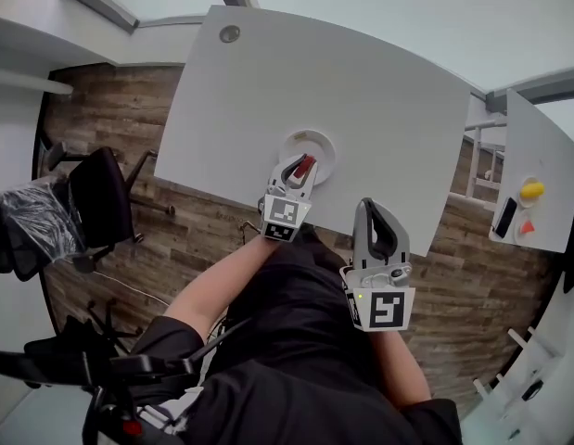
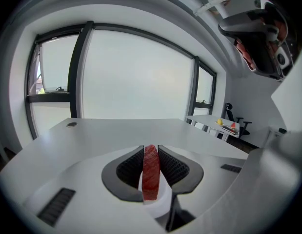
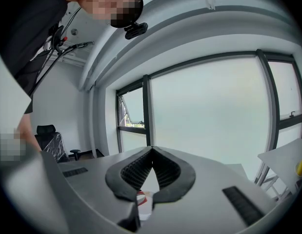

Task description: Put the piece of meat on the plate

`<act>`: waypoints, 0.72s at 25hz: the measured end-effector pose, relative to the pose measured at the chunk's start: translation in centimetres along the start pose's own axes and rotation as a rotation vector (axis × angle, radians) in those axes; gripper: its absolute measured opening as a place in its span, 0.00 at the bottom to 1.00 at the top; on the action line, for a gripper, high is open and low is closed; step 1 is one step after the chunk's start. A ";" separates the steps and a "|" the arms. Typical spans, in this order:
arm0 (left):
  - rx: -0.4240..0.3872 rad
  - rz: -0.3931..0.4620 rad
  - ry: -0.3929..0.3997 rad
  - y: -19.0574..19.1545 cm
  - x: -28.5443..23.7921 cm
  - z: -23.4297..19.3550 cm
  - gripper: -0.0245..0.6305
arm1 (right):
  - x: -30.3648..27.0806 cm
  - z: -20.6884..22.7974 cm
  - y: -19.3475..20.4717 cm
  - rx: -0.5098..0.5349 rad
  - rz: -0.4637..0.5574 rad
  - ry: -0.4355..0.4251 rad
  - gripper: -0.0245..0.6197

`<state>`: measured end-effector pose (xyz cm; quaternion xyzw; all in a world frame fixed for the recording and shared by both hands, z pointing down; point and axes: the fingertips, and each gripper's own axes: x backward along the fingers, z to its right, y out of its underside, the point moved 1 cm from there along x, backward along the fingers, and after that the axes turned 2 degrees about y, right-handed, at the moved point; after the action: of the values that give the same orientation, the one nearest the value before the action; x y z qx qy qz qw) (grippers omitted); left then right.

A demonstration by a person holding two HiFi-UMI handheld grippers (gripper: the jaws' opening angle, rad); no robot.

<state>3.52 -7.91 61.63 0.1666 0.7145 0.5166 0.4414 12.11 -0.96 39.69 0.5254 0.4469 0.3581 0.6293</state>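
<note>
A red slice of meat (image 1: 302,170) stands on edge between the pads of my left gripper (image 1: 305,159), which is shut on it. It hangs just over the round white plate (image 1: 322,140) near the front edge of the white table (image 1: 379,91). In the left gripper view the meat (image 2: 151,172) fills the gap between the ribbed pads, and a bit of the white plate (image 2: 159,204) shows below it. My right gripper (image 1: 368,206) hovers at the table's front edge, right of the plate. Its jaws (image 3: 151,151) meet at the tips with nothing between them.
A cable grommet (image 1: 230,33) sits at the table's far left corner. A second white table (image 1: 537,156) on the right carries a yellow object (image 1: 531,190), a dark phone (image 1: 505,217) and an orange piece (image 1: 527,227). A black office chair (image 1: 101,202) stands left on the wood floor.
</note>
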 end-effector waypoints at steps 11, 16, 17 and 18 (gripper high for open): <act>0.018 -0.046 0.039 2.2 -2.0 0.3 0.18 | -0.2 -0.6 0.7 -0.029 -0.046 -0.016 0.04; 0.043 -0.052 0.072 2.4 -2.5 0.0 0.18 | 0.1 -0.3 1.1 -0.034 -0.058 0.013 0.04; 0.045 -0.048 0.085 2.6 -2.7 0.1 0.18 | 0.0 -0.3 1.1 -0.035 -0.060 0.017 0.04; 0.044 -0.044 0.095 2.8 -2.8 0.2 0.18 | 0.0 -0.3 1.1 -0.035 -0.061 0.019 0.04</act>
<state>4.63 -8.61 65.41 0.1361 0.7492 0.4984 0.4144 11.86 -0.62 40.80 0.4970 0.4624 0.3514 0.6448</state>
